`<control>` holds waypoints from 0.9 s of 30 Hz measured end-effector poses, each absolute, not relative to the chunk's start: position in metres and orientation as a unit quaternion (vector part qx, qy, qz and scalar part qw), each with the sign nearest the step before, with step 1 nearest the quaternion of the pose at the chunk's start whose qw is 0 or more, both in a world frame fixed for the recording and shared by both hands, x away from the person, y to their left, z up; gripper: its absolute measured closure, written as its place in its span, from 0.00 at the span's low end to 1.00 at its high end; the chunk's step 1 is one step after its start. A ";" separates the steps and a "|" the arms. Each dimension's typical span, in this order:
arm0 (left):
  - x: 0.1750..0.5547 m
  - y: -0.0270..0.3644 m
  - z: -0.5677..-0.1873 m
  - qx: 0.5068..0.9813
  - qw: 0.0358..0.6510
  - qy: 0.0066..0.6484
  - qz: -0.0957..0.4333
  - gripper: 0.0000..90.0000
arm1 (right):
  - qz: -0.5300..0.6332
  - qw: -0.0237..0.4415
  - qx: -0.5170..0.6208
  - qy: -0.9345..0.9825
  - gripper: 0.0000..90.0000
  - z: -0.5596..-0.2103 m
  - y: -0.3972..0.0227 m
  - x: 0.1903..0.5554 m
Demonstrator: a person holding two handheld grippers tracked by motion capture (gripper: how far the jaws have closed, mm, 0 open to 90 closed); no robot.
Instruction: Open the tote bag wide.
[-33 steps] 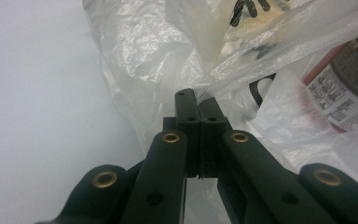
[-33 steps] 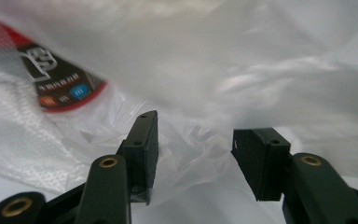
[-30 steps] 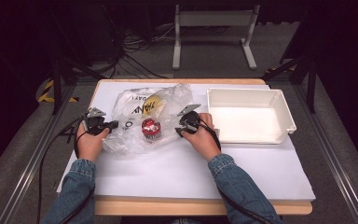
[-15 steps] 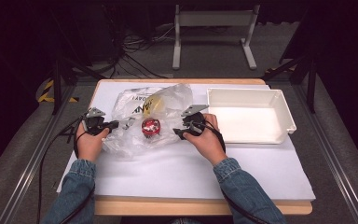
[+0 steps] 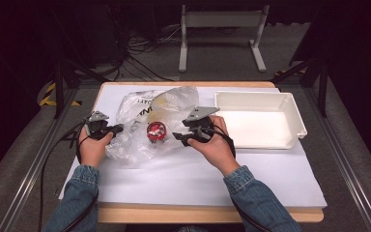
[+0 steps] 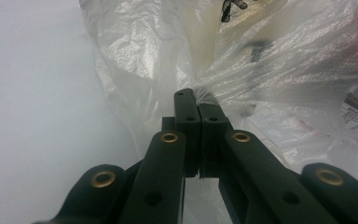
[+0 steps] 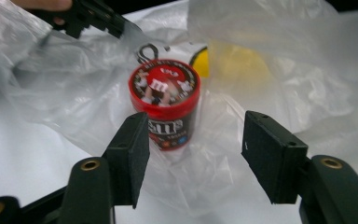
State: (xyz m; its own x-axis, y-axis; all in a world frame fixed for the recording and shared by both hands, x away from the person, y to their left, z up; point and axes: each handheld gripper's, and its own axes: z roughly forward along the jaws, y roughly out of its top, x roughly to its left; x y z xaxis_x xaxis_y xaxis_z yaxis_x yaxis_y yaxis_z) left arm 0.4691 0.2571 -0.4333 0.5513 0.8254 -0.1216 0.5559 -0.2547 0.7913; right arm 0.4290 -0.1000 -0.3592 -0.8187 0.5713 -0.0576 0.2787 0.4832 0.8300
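A crumpled clear plastic bag point(image 5: 140, 116) lies on the white table cover. A red M&M's can point(image 5: 155, 131) stands upright on the bag's spread plastic. A yellow item point(image 7: 235, 63) shows through the bag behind the can. My left gripper point(image 5: 118, 128) is shut on the bag's left edge, with film pinched between its tips point(image 6: 198, 100). My right gripper point(image 5: 178, 137) hovers just right of the can and points at it. Its jaws have just been opening and stand apart point(image 7: 196, 128). The can point(image 7: 165, 100) is a little beyond them, untouched.
An empty white tray point(image 5: 297, 116) sits at the table's right rear. The white cover point(image 5: 198, 179) reaches to the near wooden edge. Cables trail off the left side. A metal stand and more cables are on the floor behind the table.
My right hand has lifted slightly beside the can and its jaws stand wider. The left hand, the bag and the can have stayed put.
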 end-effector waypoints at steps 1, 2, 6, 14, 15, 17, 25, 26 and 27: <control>0.469 0.257 -0.433 0.777 0.417 0.443 0.163 0.99 | 0.447 0.162 0.246 0.844 0.49 -0.357 -0.098 0.428; 0.469 0.257 -0.433 0.776 0.418 0.443 0.164 0.99 | 0.451 0.161 0.241 0.844 0.49 -0.355 -0.097 0.428; 0.468 0.255 -0.431 0.776 0.419 0.442 0.164 0.99 | 0.477 0.140 0.215 0.841 0.52 -0.349 -0.086 0.429; 0.468 0.255 -0.430 0.777 0.422 0.437 0.165 0.99 | 0.511 0.126 0.182 0.830 0.75 -0.343 -0.066 0.443; 0.468 0.254 -0.430 0.778 0.423 0.435 0.165 0.99 | 0.514 0.128 0.179 0.829 0.79 -0.342 -0.064 0.444; 0.467 0.253 -0.429 0.779 0.422 0.435 0.163 0.99 | 0.522 0.142 0.181 0.821 0.85 -0.340 -0.061 0.450; 0.467 0.251 -0.429 0.781 0.430 0.424 0.161 0.98 | 0.507 0.183 0.221 0.813 0.86 -0.350 -0.060 0.473; 0.467 0.250 -0.429 0.781 0.429 0.424 0.161 0.98 | 0.504 0.185 0.225 0.813 0.85 -0.352 -0.061 0.476; 0.467 0.249 -0.429 0.783 0.427 0.424 0.157 0.98 | 0.497 0.188 0.233 0.815 0.84 -0.356 -0.062 0.480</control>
